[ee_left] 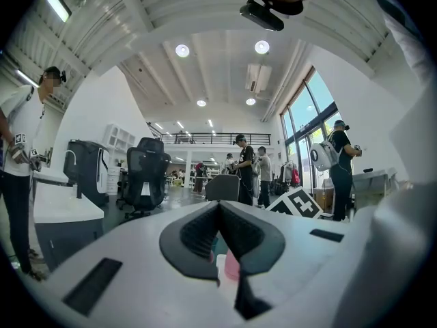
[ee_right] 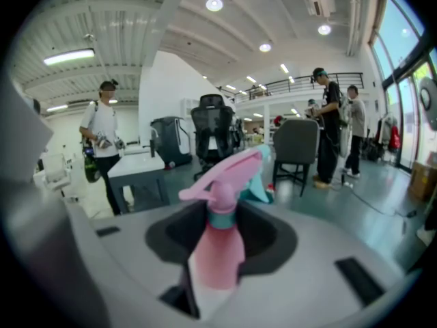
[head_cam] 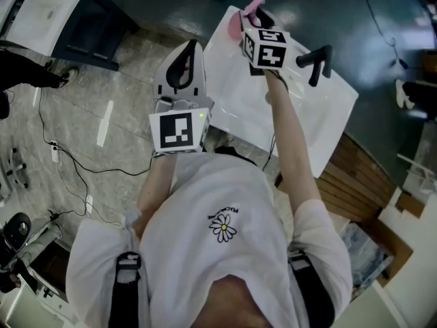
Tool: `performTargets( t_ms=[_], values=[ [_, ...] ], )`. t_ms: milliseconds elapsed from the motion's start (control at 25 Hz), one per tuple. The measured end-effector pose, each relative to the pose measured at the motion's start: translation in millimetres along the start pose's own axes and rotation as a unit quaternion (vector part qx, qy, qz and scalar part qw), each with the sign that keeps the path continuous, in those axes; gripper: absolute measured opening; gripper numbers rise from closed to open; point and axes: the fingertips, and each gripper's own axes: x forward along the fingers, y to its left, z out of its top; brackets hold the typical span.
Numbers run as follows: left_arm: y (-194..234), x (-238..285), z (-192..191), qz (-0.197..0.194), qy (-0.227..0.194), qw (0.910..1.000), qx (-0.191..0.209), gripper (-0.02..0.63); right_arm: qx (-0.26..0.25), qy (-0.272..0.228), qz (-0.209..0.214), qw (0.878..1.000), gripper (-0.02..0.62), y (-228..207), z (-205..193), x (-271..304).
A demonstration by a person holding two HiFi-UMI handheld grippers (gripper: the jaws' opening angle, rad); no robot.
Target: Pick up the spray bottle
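The pink spray bottle [ee_right: 218, 244] with a pink trigger head and teal collar stands upright between the jaws of my right gripper [ee_right: 222, 217], which is shut on its body. From the head view the right gripper [head_cam: 251, 16] holds the spray bottle [head_cam: 256, 2] over the far corner of the white table [head_cam: 307, 108]. My left gripper [head_cam: 190, 44] hovers beside the table's left edge, pointing level. In its own view the left gripper [ee_left: 220, 205] has its tips together and holds nothing; a bit of pink shows through the gap behind the pads.
A wooden slatted bench [head_cam: 355, 176] lies right of the table. Cables [head_cam: 68, 162] run over the tiled floor on the left. Ahead stand an office chair [ee_right: 212, 132], a grey table [ee_right: 136, 166] and several people [ee_right: 106, 142].
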Motion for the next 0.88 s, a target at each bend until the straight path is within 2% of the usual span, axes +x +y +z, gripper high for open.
performTargets(
  t_ms=[440, 720, 880],
  values=[
    [1.0, -5.9, 8.8, 0.002, -0.007, 1.0, -0.001, 0.02, 0.025, -0.008, -0.013, 1.0, 0.149, -2.1, 7.3, -6.6],
    [2.5, -8.0, 19.4, -0.006, -0.021, 0.9997, -0.004, 0.02, 0.021, -0.064, -0.026, 0.997, 0.148, 5.3, 50.2, -51.2],
    [-0.7, -4.0, 32.6, -0.015, -0.035, 0.9992, -0.008, 0.02, -0.014, -0.095, -0.042, 0.994, 0.148, 15.7, 75.9, -91.1]
  ],
)
